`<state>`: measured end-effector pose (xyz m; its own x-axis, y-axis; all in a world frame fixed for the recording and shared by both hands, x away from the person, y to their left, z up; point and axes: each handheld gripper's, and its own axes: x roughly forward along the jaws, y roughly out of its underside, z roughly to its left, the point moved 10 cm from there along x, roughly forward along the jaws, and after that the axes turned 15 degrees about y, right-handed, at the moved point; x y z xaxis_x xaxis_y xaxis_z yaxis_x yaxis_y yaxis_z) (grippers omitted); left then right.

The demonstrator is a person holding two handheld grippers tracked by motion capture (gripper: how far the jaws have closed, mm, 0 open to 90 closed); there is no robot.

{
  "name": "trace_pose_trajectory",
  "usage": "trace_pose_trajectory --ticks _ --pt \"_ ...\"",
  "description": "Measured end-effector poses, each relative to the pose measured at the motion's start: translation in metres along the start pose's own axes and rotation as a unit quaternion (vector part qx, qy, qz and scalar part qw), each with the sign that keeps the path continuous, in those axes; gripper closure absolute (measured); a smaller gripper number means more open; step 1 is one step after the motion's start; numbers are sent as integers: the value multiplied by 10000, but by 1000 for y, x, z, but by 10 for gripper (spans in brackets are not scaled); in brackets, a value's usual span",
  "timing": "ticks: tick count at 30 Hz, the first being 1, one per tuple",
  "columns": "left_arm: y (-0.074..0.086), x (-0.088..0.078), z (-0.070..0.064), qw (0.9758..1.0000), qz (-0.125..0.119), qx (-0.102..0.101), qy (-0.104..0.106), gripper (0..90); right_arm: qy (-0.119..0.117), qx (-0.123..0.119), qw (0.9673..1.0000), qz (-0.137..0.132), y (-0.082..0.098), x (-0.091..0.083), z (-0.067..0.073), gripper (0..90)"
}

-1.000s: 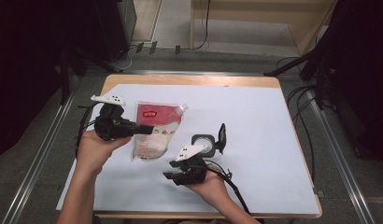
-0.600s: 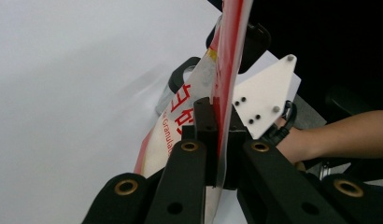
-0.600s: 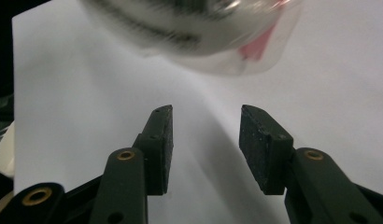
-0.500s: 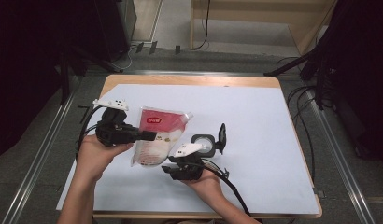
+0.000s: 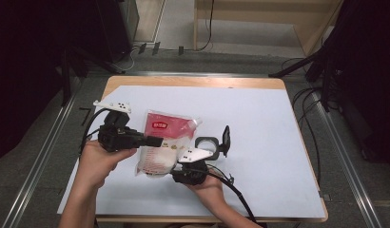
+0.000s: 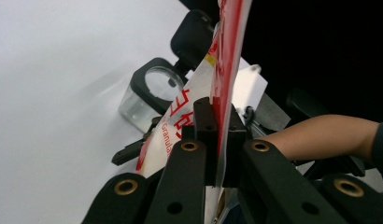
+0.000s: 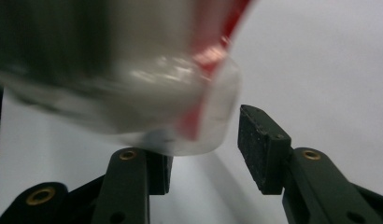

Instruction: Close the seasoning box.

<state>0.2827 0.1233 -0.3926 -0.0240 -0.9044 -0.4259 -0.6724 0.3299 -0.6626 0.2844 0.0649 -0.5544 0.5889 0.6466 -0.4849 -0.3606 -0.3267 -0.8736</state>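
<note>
A pouch (image 5: 167,137) with a red top and a clear lower half full of white granules is held tilted above the white table (image 5: 259,142). My left gripper (image 5: 156,141) is shut on its left edge; the left gripper view shows the film (image 6: 227,70) pinched edge-on between the jaws (image 6: 213,135). My right gripper (image 5: 174,168) sits just under the pouch's lower end. In the right gripper view its jaws (image 7: 206,158) stand open with the pouch's blurred bottom corner (image 7: 180,116) above and between them, apart from both pads.
A small clear container (image 5: 206,142) with a black rim stands right of the pouch, its black lid (image 5: 226,140) flipped up. It also appears behind the pouch as the container (image 6: 150,91) in the left gripper view. A forearm (image 6: 320,135) reaches in there.
The pouch has been lifted off the table and tipped more upright, shifting slightly toward the person. The right gripper has slid left, under the pouch's lower end.
</note>
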Motion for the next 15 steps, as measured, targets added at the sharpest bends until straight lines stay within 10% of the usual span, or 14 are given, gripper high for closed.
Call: trace_pose_trajectory --ticks 10,15 --pt "-2 20 12 9987 60 9 -515 897 98 -789 9968 -97 0 -6 13 529" --pt "0 38 13 9986 221 155 -455 878 -44 -1015 9948 -53 1 -10 26 531"
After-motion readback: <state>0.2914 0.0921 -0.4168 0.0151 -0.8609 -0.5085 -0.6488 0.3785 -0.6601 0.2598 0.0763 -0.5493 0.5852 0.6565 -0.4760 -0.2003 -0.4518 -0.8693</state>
